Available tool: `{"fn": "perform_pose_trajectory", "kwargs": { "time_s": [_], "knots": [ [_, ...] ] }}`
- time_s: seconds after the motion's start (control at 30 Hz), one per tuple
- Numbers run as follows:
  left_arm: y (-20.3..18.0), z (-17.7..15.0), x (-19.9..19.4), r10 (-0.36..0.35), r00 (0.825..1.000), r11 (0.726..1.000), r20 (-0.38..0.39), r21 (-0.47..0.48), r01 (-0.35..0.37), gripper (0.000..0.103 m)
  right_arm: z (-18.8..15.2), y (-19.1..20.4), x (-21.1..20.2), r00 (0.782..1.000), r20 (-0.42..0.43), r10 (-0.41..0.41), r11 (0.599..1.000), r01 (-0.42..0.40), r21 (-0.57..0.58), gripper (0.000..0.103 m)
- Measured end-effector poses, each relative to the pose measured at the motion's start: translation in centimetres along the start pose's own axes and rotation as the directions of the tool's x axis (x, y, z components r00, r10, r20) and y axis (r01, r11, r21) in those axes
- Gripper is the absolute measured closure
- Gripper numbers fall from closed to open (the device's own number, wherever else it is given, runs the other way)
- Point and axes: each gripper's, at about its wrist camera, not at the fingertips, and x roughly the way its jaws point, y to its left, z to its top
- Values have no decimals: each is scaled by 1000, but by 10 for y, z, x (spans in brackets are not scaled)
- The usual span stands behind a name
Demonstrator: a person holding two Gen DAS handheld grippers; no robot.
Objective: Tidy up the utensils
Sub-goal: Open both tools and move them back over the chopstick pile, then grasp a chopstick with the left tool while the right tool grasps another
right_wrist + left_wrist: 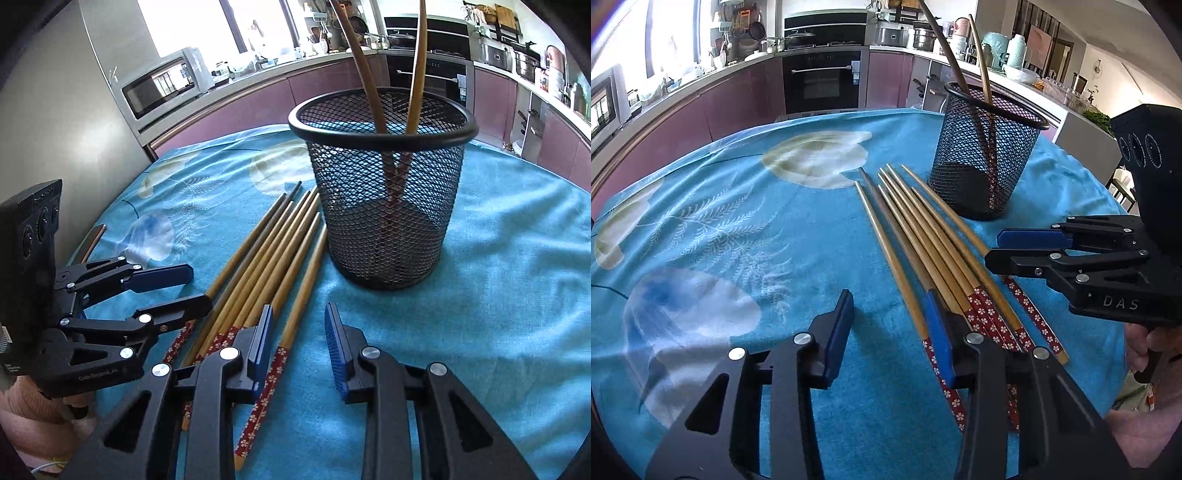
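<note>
You held both grippers low over the blue cloth (746,221), each tilted steeply down toward the row of chopsticks (923,236) lying side by side across the middle of the frame. In the left wrist view, your left gripper (892,332) filled the bottom of the frame with its jaws parted; the right-hand pad sat against the outermost chopstick (890,254) of the row, the other pad stood clear over bare cloth, and nothing was clamped between them. Your right gripper (1004,247) came in from the right edge of that frame, its fingertips lying over the far side of the row. In the right wrist view, it (299,332) occupied the bottom of the frame, jaws partly apart, with the nearest chopstick (295,295) running between the two blue pads; the left pad was just beside it, but I cannot tell whether either pad pressed on it. Part of your hand (37,406) showed at the lower left, wrapped round the left gripper's handle. The black mesh holder (384,192) stood upright on the cloth just beyond the chopstick tips, upper centre of that frame, with two chopsticks (365,66) leaning inside it and crossing near the bottom.
</note>
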Motion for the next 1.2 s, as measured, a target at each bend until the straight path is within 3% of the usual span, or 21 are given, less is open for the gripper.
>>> {"fn": "perform_pose_trajectory", "kwargs": {
  "time_s": [0.23, 0.3, 0.47, 0.77, 0.97, 1.2],
  "knots": [
    [-3, 8, 10, 27, 999, 1000, -16, 6, -27, 69, 8, 8, 9, 999, 4, -55, 998, 55, -32, 79],
    [-3, 11, 13, 35, 999, 999, -17, -1, -36, 70, 10, 6, 11, 999, 5, -52, 999, 52, -14, 84],
    [-2, 13, 14, 23, 1000, 999, -19, -37, -24, 92, 9, -6, 10, 1000, 6, -5, 998, 5, 57, 96],
    [4, 9, -1, -2, 1000, 997, 25, -82, 4, 95, 4, -14, -15, 994, 82, 67, 992, -75, 103, 98],
    [-6, 0, -6, -44, 999, 998, 17, -42, 44, 95, -4, -2, -13, 993, 24, 112, 993, -112, 29, 98],
    [-8, -3, 1, -53, 999, 998, -7, -22, 53, 95, -1, 4, -5, 998, -17, 57, 998, -57, -10, 94]
  ]
}}
